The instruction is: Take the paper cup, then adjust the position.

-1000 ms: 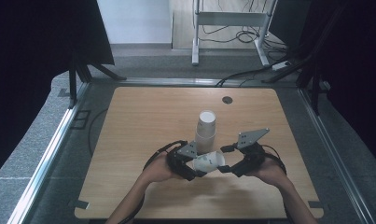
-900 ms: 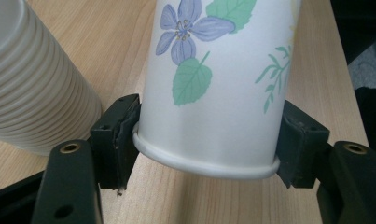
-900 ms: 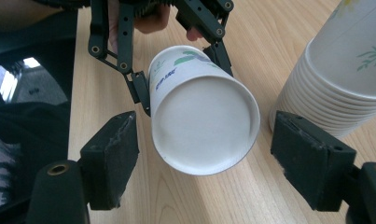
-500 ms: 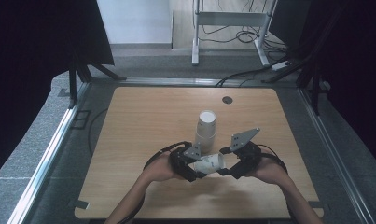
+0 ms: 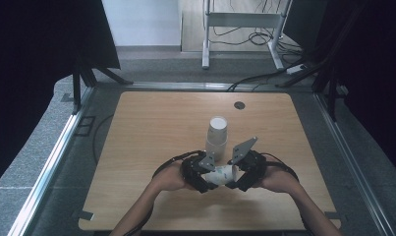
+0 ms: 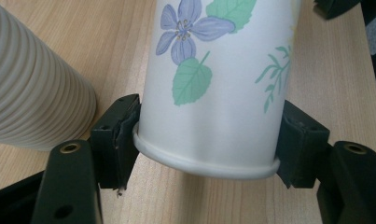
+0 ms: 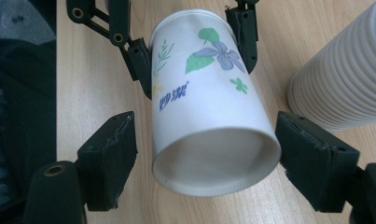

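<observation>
Cup: we see one paper cup [image 5: 222, 174] lying on its side near the table's front edge, between our two grippers and just in front of the stack.
Cup print: in the left gripper view the cup [image 6: 213, 84] shows a purple flower and green leaves; in the right gripper view the cup [image 7: 209, 112] also shows blue lettering and a sprig.
Cup contents: the right gripper view looks into the open mouth; the part of the inside that we see holds nothing.
Stack: a stack of nested white cups [image 5: 217, 133] stands upright, mouth down, near the table's middle. Its ribbed side appears at the edge of both gripper views [image 6: 31, 88] [image 7: 344, 79], just beside the cup.
Left gripper: our left gripper [image 5: 205, 172] is clamped on the cup's closed base end; its pads [image 6: 122, 135] press both sides at the rolled bottom rim.
Right gripper: our right gripper [image 5: 240, 173] straddles the cup's mouth end. Its jaws have just been opening with the cup between them; the far-side pad [image 7: 111, 154] stands clear of the wall, the other pad sits at the rim.
Table: wooden table [image 5: 151, 128], with a small dark disc [image 5: 240, 105] near its far edge.
High view only: both forearms and the floor beyond the table.
</observation>
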The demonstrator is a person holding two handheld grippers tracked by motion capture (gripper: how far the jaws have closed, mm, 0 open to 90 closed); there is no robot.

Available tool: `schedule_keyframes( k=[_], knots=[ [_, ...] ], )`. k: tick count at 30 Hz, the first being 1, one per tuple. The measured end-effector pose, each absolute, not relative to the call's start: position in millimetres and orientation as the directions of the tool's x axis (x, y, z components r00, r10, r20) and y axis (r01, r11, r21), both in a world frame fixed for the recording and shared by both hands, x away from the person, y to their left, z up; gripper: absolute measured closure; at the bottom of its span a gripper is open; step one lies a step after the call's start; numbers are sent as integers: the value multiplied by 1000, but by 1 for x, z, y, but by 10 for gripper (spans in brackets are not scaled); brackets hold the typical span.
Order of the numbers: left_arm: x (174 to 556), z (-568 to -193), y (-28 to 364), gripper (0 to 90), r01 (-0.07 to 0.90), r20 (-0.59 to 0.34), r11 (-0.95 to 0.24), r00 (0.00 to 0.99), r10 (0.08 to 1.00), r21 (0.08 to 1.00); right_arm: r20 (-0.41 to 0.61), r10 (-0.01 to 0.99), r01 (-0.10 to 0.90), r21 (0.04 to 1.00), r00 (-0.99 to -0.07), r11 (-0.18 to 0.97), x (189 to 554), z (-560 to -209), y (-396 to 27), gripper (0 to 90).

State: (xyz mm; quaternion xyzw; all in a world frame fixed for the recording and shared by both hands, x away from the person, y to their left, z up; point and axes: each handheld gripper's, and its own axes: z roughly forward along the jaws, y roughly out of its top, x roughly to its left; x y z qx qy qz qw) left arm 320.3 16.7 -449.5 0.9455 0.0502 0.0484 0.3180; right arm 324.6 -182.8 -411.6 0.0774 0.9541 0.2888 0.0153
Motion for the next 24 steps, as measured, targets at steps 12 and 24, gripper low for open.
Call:
schedule_keyframes(
  k=[12, 24],
  knots=[
    [319, -450, 11, 316, 51, 65, -813, 992, 109, 580, -1, 124, 107, 496, -992, 862, 327, -420, -170, 271],
    [318, -451, 9, 310, 44, 65, -823, 993, 98, 566, 20, 116, 112, 481, -993, 870, 326, -423, -169, 347]
  ],
)
